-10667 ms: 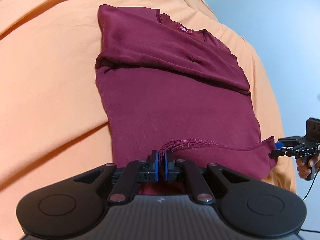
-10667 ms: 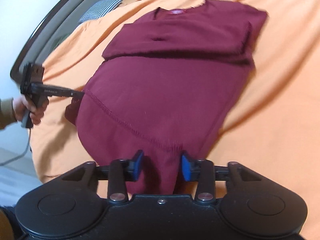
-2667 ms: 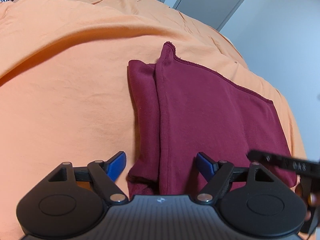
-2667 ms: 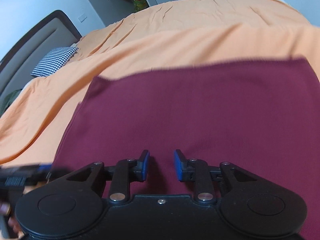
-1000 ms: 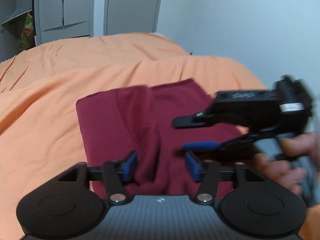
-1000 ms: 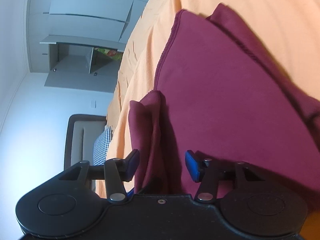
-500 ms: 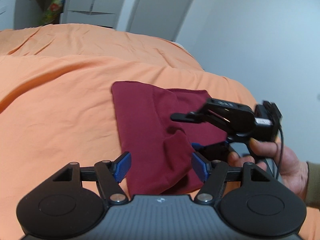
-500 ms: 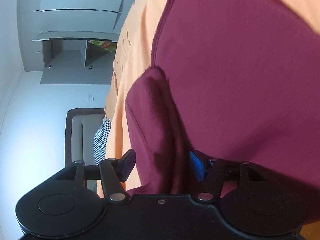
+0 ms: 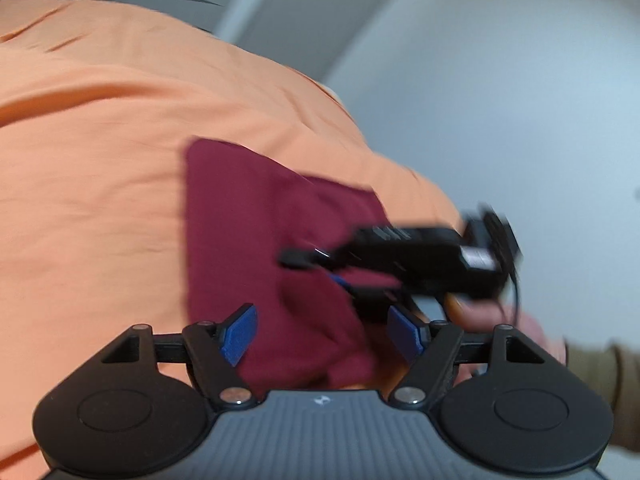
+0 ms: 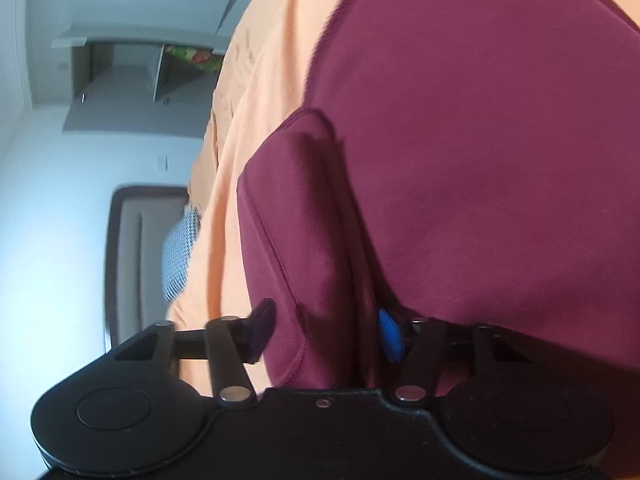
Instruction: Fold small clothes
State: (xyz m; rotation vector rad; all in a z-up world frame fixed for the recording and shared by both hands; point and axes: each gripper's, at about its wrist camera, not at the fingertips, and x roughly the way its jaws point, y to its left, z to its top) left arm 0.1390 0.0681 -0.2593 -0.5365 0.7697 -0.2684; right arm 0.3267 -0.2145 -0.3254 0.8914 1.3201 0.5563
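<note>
A folded maroon shirt [image 9: 256,232] lies on the orange bedcover [image 9: 92,152]. My left gripper [image 9: 322,334] is open, its blue pads on either side of the shirt's near edge, a little above it. My right gripper [image 9: 316,268] shows blurred at the right of the left wrist view, held on its side at the shirt's right edge. In the right wrist view the right gripper [image 10: 326,334] is open and a thick fold of the shirt [image 10: 480,140] sits between its jaws.
The bedcover [image 10: 256,92] runs to a dark headboard [image 10: 128,256] with a checked pillow [image 10: 178,252]. White wardrobes [image 10: 140,40] and a door stand beyond the bed. A pale wall [image 9: 500,80] is on the right.
The left gripper has pulled back and swung, so the shirt looks smaller and blurred. Both grippers have opened a little wider. The right gripper stays at the shirt's right edge.
</note>
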